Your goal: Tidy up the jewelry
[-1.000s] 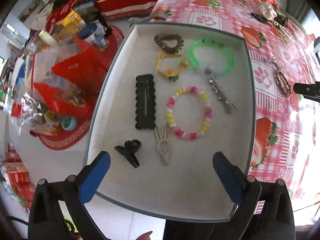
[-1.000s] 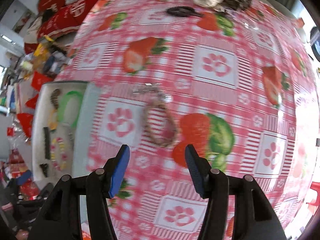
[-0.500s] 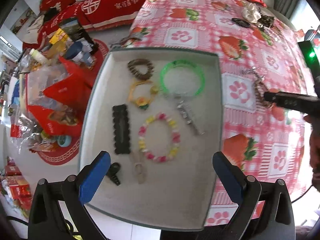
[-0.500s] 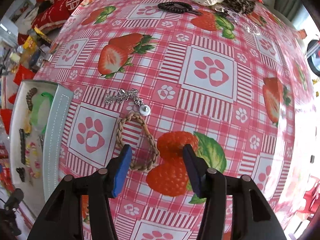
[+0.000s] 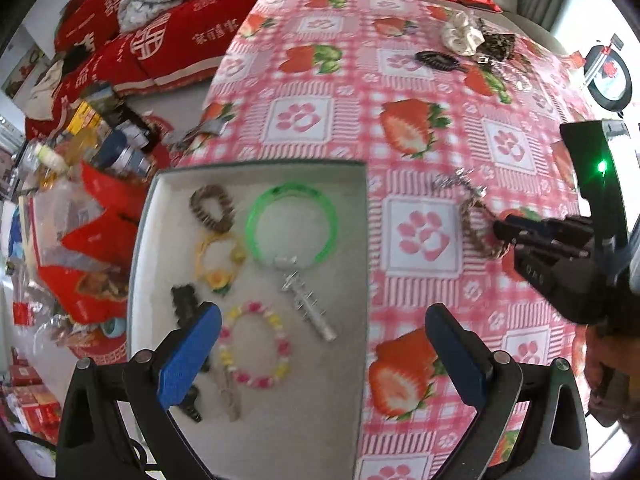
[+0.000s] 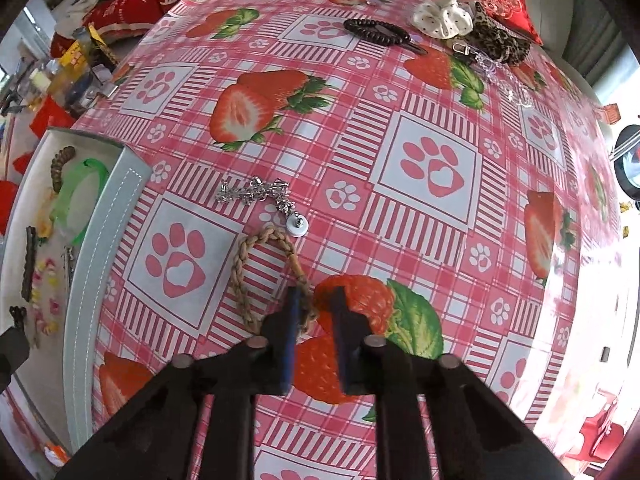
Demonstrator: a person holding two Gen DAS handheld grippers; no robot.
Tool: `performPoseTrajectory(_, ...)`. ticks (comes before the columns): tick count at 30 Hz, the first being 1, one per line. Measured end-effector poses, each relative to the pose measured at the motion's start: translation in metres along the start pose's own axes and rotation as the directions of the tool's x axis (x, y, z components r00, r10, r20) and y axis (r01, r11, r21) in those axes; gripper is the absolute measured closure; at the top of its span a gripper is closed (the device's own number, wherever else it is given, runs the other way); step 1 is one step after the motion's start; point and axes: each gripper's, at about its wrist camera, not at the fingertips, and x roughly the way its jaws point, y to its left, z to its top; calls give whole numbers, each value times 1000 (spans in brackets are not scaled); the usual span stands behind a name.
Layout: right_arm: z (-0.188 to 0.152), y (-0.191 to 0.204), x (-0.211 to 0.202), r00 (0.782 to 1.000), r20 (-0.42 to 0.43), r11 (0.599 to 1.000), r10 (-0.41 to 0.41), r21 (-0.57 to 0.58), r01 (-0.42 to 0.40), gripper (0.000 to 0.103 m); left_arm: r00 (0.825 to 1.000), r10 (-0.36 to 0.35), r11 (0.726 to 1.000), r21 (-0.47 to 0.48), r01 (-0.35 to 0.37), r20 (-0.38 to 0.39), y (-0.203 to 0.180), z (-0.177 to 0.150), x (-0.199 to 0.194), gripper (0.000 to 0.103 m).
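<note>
A grey tray (image 5: 360,240) (image 6: 100,240) holds several pieces: a green bangle (image 5: 292,226), a beaded bracelet (image 5: 254,350), a silver clip (image 5: 308,308), a brown coil tie (image 5: 212,208). A braided tan bracelet (image 6: 244,264) (image 5: 474,236) lies on the strawberry tablecloth right of the tray, next to a silver chain (image 6: 256,196). My right gripper (image 6: 314,308) is down at the bracelet's near end, jaws narrowed around the braid with a small gap. My left gripper (image 5: 320,344) is open and empty above the tray's right edge.
At the table's far end lie a dark bead bracelet (image 6: 376,32), a white scrunchie (image 6: 440,16), a leopard scrunchie (image 6: 500,40) and a clear chain (image 6: 508,84). Bags, bottles and red boxes (image 5: 80,200) clutter the area left of the tray.
My right gripper came down onto the braided bracelet and its jaws narrowed from wide open. My left gripper drew back and right, so the tray sits further left in its view.
</note>
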Motion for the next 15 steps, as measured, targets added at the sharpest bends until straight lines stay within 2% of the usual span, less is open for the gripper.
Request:
performPoseTrajectory(10, -16, -34, -8, 999, -7, 996, 39, 79, -39, 95, 998, -55, 996, 71, 52, 34, -41, 32, 8, 0)
performPoseTrajectory(13, -21, -47, -10, 999, -9, 995, 38, 96, -37, 95, 997, -65, 994, 92, 62, 31, -55, 39, 14, 9)
performPoseTrajectory(15, -25, -54, -9, 999, -9, 994, 35, 108, -33, 95, 997, -77, 992, 107, 74, 23, -66, 45, 22, 9)
